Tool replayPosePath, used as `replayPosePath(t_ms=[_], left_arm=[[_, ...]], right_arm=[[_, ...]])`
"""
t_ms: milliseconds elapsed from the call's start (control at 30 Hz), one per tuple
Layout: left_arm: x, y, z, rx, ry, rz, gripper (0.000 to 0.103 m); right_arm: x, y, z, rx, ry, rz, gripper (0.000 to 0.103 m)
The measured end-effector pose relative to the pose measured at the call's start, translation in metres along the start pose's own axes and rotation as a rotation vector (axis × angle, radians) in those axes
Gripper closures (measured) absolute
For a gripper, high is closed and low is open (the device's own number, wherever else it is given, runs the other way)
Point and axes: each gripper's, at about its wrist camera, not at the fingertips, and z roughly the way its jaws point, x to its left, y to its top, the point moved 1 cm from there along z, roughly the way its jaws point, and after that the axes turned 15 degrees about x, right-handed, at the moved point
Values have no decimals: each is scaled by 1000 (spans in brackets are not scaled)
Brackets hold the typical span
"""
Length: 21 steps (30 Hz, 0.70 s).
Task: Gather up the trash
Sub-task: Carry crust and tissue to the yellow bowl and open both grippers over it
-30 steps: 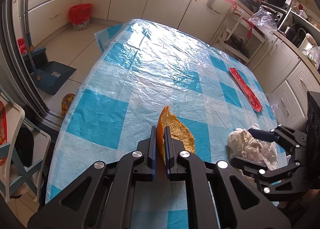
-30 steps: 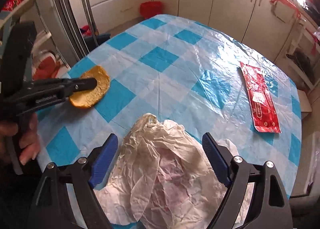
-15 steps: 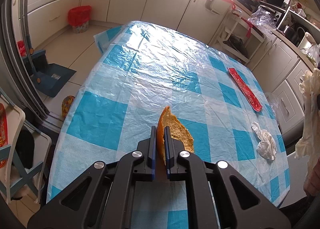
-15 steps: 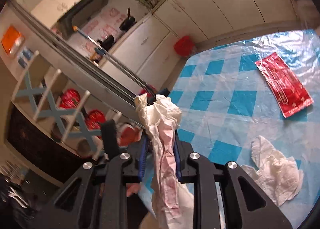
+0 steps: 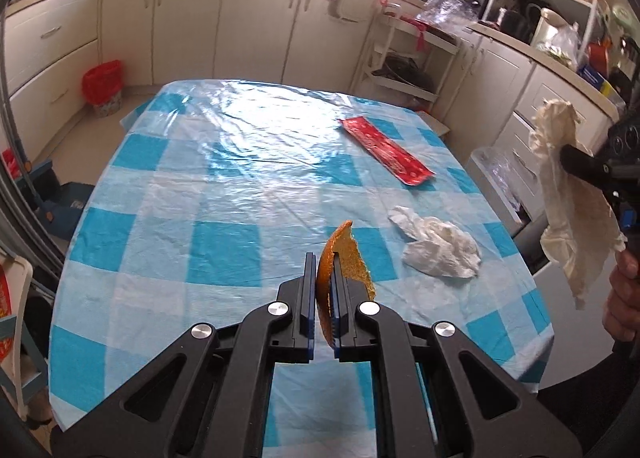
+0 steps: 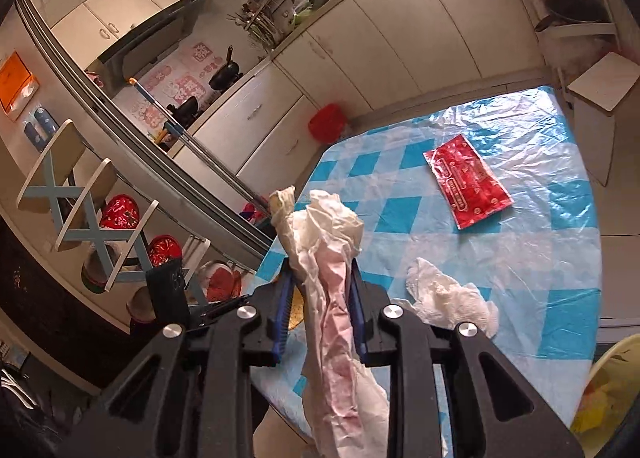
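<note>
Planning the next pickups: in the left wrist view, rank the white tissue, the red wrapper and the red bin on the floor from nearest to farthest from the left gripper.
1. White tissue: on the table, just right of the left gripper.
2. Red wrapper: farther up the table, right of centre.
3. Red bin: on the floor beyond the table's far left corner, by the cabinets.

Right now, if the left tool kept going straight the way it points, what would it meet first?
Probably the bare tablecloth ahead of the orange peel it grips. The white tissue and red wrapper lie off to the right, though depth is unclear.

Crumpled wrapper now off table, apparently pinched in right claw.
</note>
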Motion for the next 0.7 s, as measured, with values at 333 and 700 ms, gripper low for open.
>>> replayPosePath(t_ms=[333,700], left_arm=[[-127,-8,-11,-13,-46,245,97],[-204,-14,-11,-15,-84,369,97]], right_arm=[[-41,-46,-83,-80,-205,109,77],[-86,-73,-122,-71,-349,245,77]])
